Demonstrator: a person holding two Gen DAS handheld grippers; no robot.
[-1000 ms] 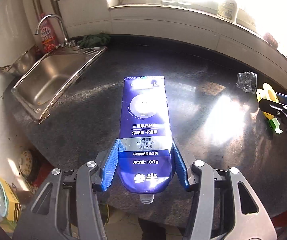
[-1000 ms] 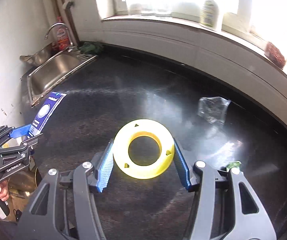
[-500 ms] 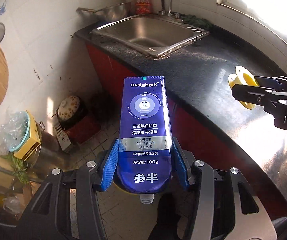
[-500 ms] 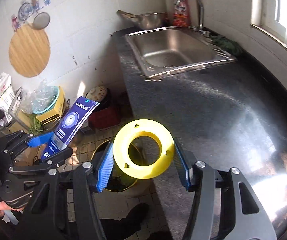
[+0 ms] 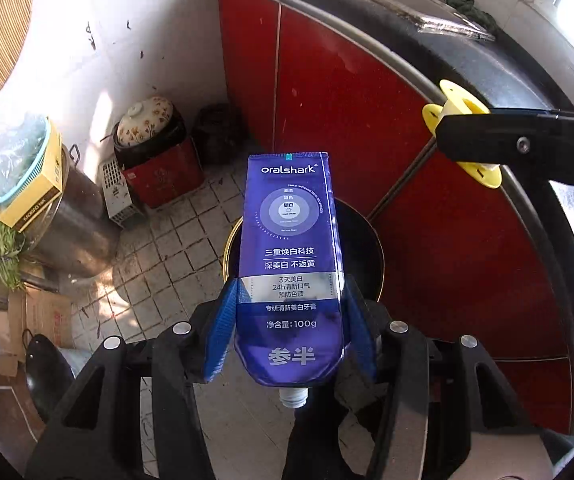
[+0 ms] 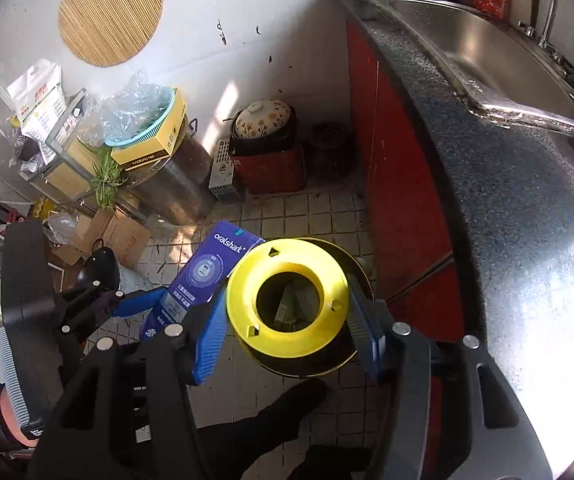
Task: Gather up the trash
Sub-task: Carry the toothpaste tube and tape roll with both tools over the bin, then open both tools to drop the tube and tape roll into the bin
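My left gripper [image 5: 289, 312] is shut on a blue toothpaste pouch [image 5: 289, 240], cap end toward the camera, its blue pads pressing both sides. It hangs over a round dark trash bin [image 5: 367, 256] on the tiled floor. My right gripper [image 6: 287, 312] is shut on a yellow plastic spool [image 6: 287, 292], held directly above the same bin [image 6: 347, 356]; scraps show through the spool's hole. In the right wrist view the left gripper [image 6: 175, 296] and pouch [image 6: 207, 272] sit just left of the spool. In the left wrist view the spool [image 5: 463, 120] shows at upper right.
Red cabinet doors [image 5: 347, 92] and the dark stone counter [image 6: 507, 208] with its steel sink [image 6: 487, 52] stand to the right. A floral-lidded pot on a red box [image 6: 267, 136], a metal drum [image 6: 175, 188], cardboard boxes [image 6: 123, 236] and bags crowd the floor at left. A dark shoe [image 6: 263, 424] is below.
Both grippers swung off the counter, past the sink, and tilted down over the floor bin. The pouch and the spool stayed gripped throughout.
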